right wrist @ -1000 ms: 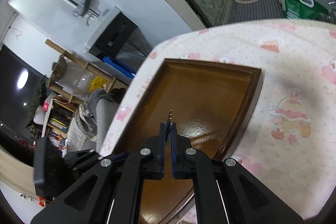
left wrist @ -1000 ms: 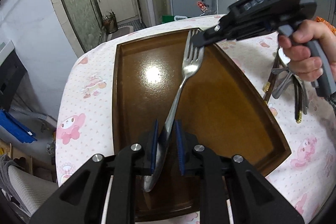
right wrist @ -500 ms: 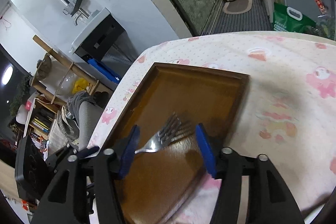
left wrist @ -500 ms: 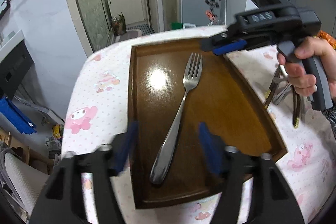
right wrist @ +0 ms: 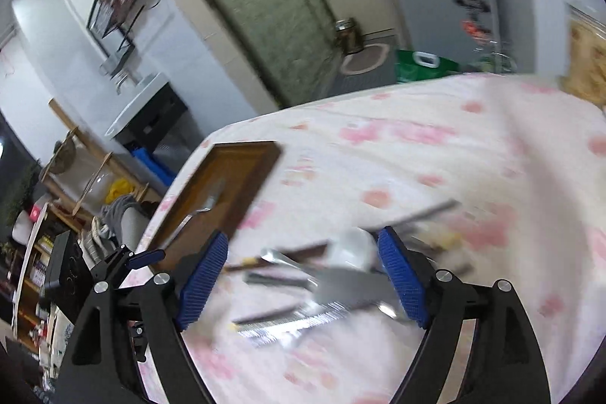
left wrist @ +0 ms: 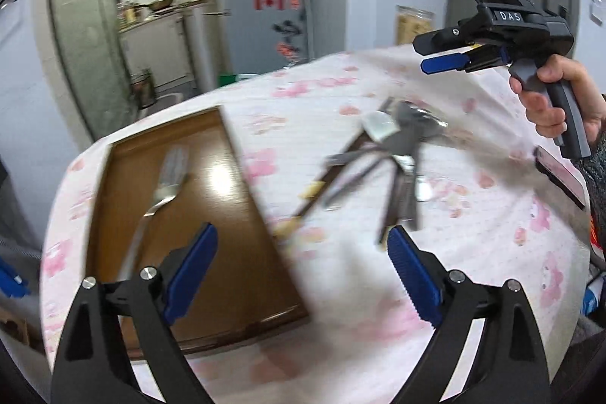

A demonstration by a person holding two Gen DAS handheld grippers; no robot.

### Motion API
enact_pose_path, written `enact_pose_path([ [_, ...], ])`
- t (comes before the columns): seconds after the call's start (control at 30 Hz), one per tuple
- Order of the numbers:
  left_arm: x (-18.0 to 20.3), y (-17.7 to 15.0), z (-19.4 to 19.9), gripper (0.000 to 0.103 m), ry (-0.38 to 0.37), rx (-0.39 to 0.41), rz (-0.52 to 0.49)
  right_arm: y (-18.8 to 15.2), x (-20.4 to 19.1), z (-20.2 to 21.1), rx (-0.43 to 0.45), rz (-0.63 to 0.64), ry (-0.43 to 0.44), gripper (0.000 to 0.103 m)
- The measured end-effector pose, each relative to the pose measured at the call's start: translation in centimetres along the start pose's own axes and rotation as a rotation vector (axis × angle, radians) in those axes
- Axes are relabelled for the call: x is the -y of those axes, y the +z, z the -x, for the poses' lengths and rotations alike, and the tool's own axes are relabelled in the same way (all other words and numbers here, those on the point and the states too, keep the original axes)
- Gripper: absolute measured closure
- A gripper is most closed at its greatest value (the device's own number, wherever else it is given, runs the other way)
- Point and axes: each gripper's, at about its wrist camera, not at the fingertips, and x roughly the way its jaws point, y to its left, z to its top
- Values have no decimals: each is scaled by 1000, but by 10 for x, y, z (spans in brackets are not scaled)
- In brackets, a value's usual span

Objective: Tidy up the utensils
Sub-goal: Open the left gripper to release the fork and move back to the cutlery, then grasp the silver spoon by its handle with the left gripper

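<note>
The left gripper point(left wrist: 299, 267) has its jaws spread wide, holding nothing, above the near right edge of the wooden tray point(left wrist: 235, 214). A fork point(left wrist: 159, 192) lies lengthwise inside the tray, left of centre, clear of the rim. Bare floral tablecloth point(left wrist: 341, 290) separates the tray's right edge from the blurred pile of utensils point(left wrist: 394, 154). The right gripper point(right wrist: 303, 275), jaws likewise wide and empty, hovers directly over that pile. Only the left wrist view shows the right hand point(left wrist: 556, 105) on its grip; only the right wrist view shows the tray's far corner point(right wrist: 272, 148) near the table edge.
</note>
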Motion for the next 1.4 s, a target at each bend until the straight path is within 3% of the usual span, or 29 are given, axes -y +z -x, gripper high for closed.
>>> enact_pose_path([
  [0.1, 18, 5, -13, 10, -28, -11, -18, -11, 23, 7, 2, -41, -28, 20],
  [0.13, 23, 6, -17, 10, -36, -14, -20, -15, 32, 7, -4, -51, -36, 26],
  [0.17, 28, 7, -21, 10, -45, -19, -22, -19, 37, 6, -10, -54, -42, 33],
  [0.23, 36, 6, -24, 10, -55, -25, -33, -29, 44, 5, -27, -62, -56, 59],
  [0.3, 41, 5, -26, 10, -60, -31, -49, -36, 52, 3, -35, -90, -40, 69],
  [0.67, 51, 9, -41, 10, -77, -59, -52, -55, 70, -11, -91, -137, -65, 69],
  [0.7, 52, 10, -41, 10, -80, -61, -51, -55, 71, -13, -92, -141, -64, 73],
  [0.73, 54, 10, -42, 10, -84, -62, -51, -55, 72, -16, -92, -140, -65, 85],
  [0.83, 60, 9, -42, 10, -90, -64, -65, -56, 73, -18, -80, -129, -75, 97],
  [1.07, 69, 16, -42, 10, -91, -57, -84, -54, 74, 14, -42, -106, -61, 100],
  [1.2, 76, 24, -48, 10, -85, -37, -98, -49, 76, 38, 3, -113, -28, 102],
  [1.4, 79, 37, -62, 12, -86, -31, -101, -42, 67, 61, 29, -92, 94, 101],
])
